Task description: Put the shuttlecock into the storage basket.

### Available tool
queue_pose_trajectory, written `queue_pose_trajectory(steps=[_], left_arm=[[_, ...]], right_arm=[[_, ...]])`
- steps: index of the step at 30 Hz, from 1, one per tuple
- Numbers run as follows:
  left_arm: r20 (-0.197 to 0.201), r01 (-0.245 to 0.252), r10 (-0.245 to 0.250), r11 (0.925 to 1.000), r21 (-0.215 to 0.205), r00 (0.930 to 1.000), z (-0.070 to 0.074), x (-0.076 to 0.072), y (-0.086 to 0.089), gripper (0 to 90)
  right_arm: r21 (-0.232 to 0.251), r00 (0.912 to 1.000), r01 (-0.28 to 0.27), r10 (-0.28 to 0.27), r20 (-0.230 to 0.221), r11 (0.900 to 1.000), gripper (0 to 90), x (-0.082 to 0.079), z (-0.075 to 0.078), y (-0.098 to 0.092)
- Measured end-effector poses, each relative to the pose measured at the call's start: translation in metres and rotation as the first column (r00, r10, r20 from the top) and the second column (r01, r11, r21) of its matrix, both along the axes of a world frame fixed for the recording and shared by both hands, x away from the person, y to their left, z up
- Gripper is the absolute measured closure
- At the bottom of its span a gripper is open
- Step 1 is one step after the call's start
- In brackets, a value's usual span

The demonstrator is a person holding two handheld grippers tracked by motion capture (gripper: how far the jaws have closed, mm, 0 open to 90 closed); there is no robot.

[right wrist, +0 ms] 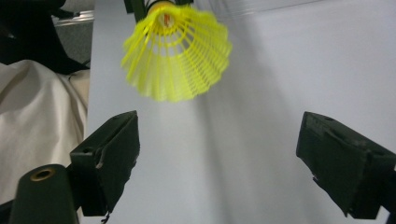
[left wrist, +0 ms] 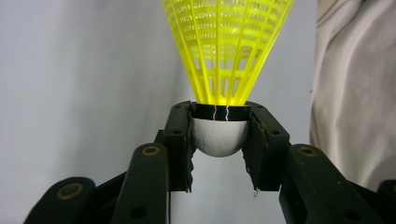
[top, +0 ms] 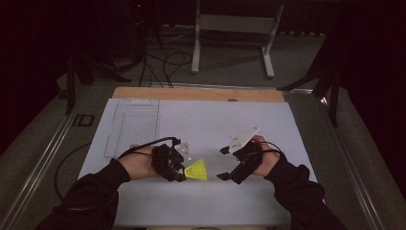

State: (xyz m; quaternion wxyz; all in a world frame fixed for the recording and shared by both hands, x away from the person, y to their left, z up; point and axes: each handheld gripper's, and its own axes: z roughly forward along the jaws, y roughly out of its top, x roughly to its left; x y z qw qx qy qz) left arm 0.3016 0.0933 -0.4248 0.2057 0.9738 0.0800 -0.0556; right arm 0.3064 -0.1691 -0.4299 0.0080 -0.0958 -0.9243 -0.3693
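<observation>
Shuttlecock point(left wrist: 227, 51) sat clamped by its cork in my left gripper point(left wrist: 218, 140), right gripper point(right wrist: 217, 158) gaped empty; any bump risked crushing the skirt.

**Bright yellow against black and white**

The shuttlecock point(left wrist: 227, 46) has a neon-yellow skirt, patterned as an open lattice of ribs and small slots, a white dimpled cap and a thin black band between them. Both the left hand-held gripper point(left wrist: 218, 140) and the right hand-held gripper point(right wrist: 219, 163) are matte black with brass-coloured rivets. The worktop point(top: 215, 120) is plain white, with a tan wooden strip along its far edge. The sleeves point(top: 91, 191) are black.
</observation>
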Motion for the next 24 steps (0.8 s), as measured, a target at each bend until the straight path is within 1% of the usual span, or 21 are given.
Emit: queue_pose_trajectory(steps=[1, 2, 3, 4, 5, 6, 7, 8, 10, 11, 12, 13, 14, 15, 17, 19, 21, 22, 23, 24], left_arm=[[0.004, -0.009, 0.009, 1.0000, 0.003, 1.0000, 0.001, 0.001, 0.002, 65.4], [0.005, -0.018, 0.018, 0.9998, 0.004, 0.9998, 0.002, 0.002, 0.004, 65.4], [-0.002, -0.022, 0.022, 0.9997, 0.005, 0.9998, 0.002, 0.003, 0.007, 65.4], [0.001, -0.031, 0.031, 0.9995, 0.005, 0.9995, 0.003, 0.004, 0.009, 65.4], [-0.009, -0.038, 0.038, 0.9992, 0.008, 0.9992, 0.004, 0.006, 0.012, 65.4], [-0.012, -0.046, 0.046, 0.9989, 0.009, 0.9989, 0.004, 0.006, 0.015, 65.4], [-0.013, -0.063, 0.063, 0.9980, 0.005, 0.9979, 0.005, 0.008, 0.017, 65.4], [-0.024, -0.069, 0.069, 0.9976, 0.007, 0.9973, 0.005, 0.009, 0.020, 65.4], [-0.020, -0.088, 0.089, 0.9959, 0.021, 0.9959, 0.007, 0.012, 0.024, 65.5], [-0.025, -0.100, 0.100, 0.9945, 0.034, 0.9946, 0.007, 0.013, 0.027, 65.4], [-0.016, -0.114, 0.114, 0.9928, 0.037, 0.9933, 0.007, 0.014, 0.029, 65.4], [-0.023, -0.121, 0.122, 0.9919, 0.041, 0.9923, 0.008, 0.016, 0.031, 65.5], [-0.027, -0.126, 0.127, 0.9911, 0.042, 0.9915, 0.009, 0.016, 0.033, 65.4], [-0.020, -0.134, 0.135, 0.9901, 0.040, 0.9906, 0.011, 0.017, 0.036, 65.4], [-0.022, -0.148, 0.149, 0.9884, 0.033, 0.9886, 0.013, 0.018, 0.041, 65.4], [-0.021, -0.163, 0.164, 0.9860, 0.036, 0.9863, 0.017, 0.019, 0.046, 65.4], [-0.018, -0.185, 0.186, 0.9822, 0.033, 0.9824, 0.020, 0.021, 0.053, 65.4], [-0.023, -0.198, 0.199, 0.9794, 0.042, 0.9798, 0.021, 0.021, 0.056, 65.4], [-0.023, -0.198, 0.199, 0.9794, 0.042, 0.9798, 0.021, 0.021, 0.056, 65.4], [-0.026, -0.230, 0.232, 0.9718, 0.050, 0.9724, 0.024, 0.022, 0.062, 65.4]], right_arm=[[0.011, 0.9999, 0.008, -0.008, 0.006, 1.000, 13.8, 0.000, 0.000, -0.002], [0.025, 0.9999, 0.012, -0.012, 0.003, 1.000, 13.7, 0.001, -0.001, -0.004], [0.038, 0.9998, 0.021, -0.021, 0.004, 0.999, 13.8, 0.000, -0.001, -0.006], [0.054, 0.9995, 0.032, -0.032, 0.007, 0.998, 14.0, 0.000, -0.001, -0.009], [0.070, 0.9995, 0.033, -0.032, -0.007, 0.997, 13.7, 0.000, -0.002, -0.011], [0.084, 0.9991, 0.041, -0.041, -0.007, 0.996, 13.9, 0.000, -0.002, -0.013], [0.092, 0.9990, 0.045, -0.045, -0.004, 0.995, 14.0, 0.000, -0.003, -0.016], [0.098, 0.9988, 0.048, -0.047, -0.010, 0.994, 14.0, 0.000, -0.005, -0.017], [0.115, 0.9982, 0.060, -0.060, -0.011, 0.991, 14.0, -0.001, -0.007, -0.021], [0.119, 0.9980, 0.063, -0.063, -0.004, 0.991, 14.0, -0.002, -0.008, -0.022], [0.126, 0.9972, 0.074, -0.075, 0.007, 0.989, 14.0, -0.003, -0.009, -0.024], [0.127, 0.9974, 0.071, -0.072, -0.003, 0.989, 14.0, -0.003, -0.010, -0.025], [0.125, 0.9972, 0.075, -0.075, -0.004, 0.989, 14.2, -0.003, -0.011, -0.027], [0.119, 0.9970, 0.076, -0.077, 0.005, 0.990, 13.7, -0.004, -0.012, -0.028], [0.109, 0.9960, 0.089, -0.088, -0.008, 0.990, 11.4, -0.004, -0.016, -0.030], [0.112, 0.9955, 0.095, -0.094, -0.010, 0.989, 11.3, -0.005, -0.020, -0.033], [0.114, 0.9950, 0.099, -0.099, 0.002, 0.989, 10.7, -0.007, -0.023, -0.034], [0.120, 0.9952, 0.096, -0.098, 0.009, 0.988, 10.7, -0.008, -0.024, -0.035], [0.120, 0.9952, 0.096, -0.098, 0.009, 0.988, 10.7, -0.008, -0.024, -0.035], [0.127, 0.9954, 0.091, -0.094, 0.018, 0.988, 10.7, -0.009, -0.024, -0.037]])
